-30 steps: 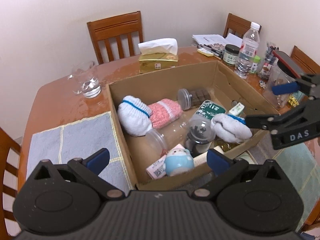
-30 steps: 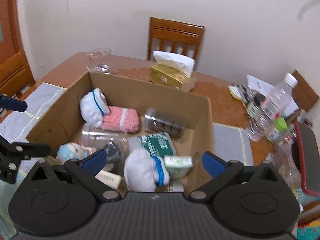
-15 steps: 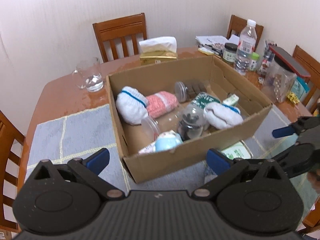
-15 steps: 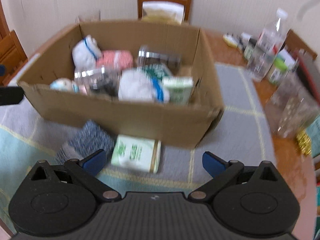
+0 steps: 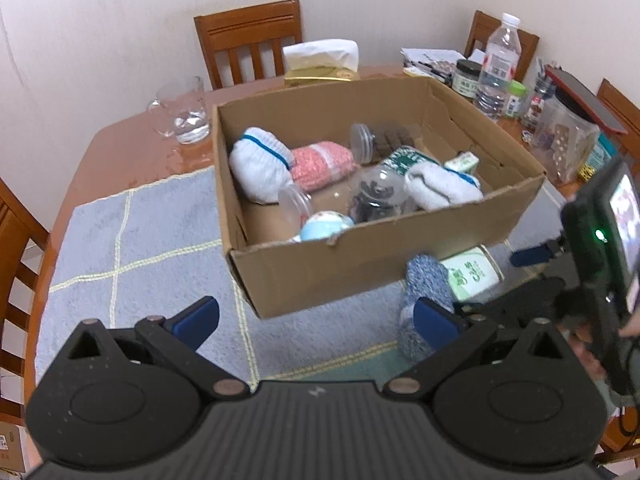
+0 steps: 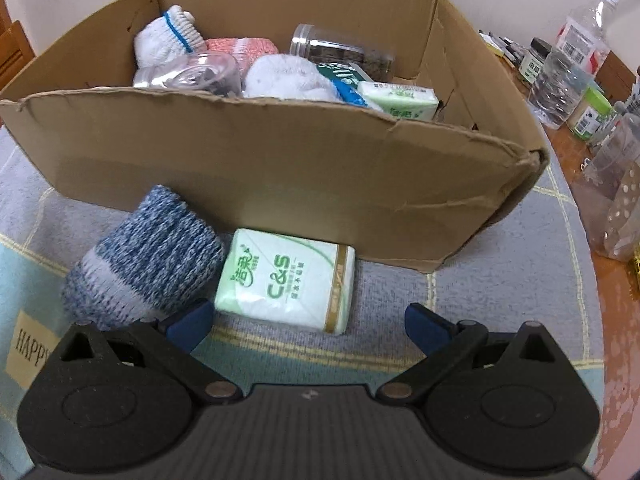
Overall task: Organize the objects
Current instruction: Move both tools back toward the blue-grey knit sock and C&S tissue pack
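a cardboard box (image 6: 280, 168) of rolled socks, clear jars and tissue packs sits on a grey mat (image 5: 132, 240) on a wooden table (image 5: 132, 140). outside its near wall lie a blue knit sock roll (image 6: 148, 256) and a green-and-white tissue pack (image 6: 288, 280), touching side by side. the right gripper (image 6: 306, 322) hangs low just before the pack, jaws spread wide and empty, its left fingertip (image 6: 188, 324) against the sock roll. the left gripper (image 5: 316, 316) hovers near the box's front-left corner, jaws spread, nothing between them. a glass mug (image 5: 180, 110) and tissue box (image 5: 320, 60) stand beyond
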A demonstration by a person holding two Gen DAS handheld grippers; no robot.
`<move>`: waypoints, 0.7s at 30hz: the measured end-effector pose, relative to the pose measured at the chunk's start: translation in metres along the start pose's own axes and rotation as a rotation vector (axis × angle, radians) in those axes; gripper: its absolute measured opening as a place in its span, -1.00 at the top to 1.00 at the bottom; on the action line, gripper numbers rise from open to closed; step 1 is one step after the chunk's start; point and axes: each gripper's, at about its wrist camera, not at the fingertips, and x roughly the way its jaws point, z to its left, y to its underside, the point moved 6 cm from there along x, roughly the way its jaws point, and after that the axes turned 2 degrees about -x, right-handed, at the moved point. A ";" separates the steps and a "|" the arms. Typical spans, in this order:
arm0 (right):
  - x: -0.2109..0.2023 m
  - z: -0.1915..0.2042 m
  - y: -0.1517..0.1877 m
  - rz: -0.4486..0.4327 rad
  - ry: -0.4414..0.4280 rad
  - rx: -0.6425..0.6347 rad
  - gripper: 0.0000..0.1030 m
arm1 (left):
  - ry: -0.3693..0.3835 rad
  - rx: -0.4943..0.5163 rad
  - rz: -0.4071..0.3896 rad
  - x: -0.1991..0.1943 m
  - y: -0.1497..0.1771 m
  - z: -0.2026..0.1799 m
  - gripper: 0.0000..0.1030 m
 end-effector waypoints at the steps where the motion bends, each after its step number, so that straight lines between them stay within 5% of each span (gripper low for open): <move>1: 0.001 0.000 -0.001 -0.010 0.001 0.006 -1.00 | 0.004 0.005 0.005 0.001 0.001 -0.002 -0.99; 21: 0.006 -0.067 0.005 -0.021 0.012 0.081 -1.00 | 0.073 0.083 0.124 0.073 0.018 -0.062 -0.99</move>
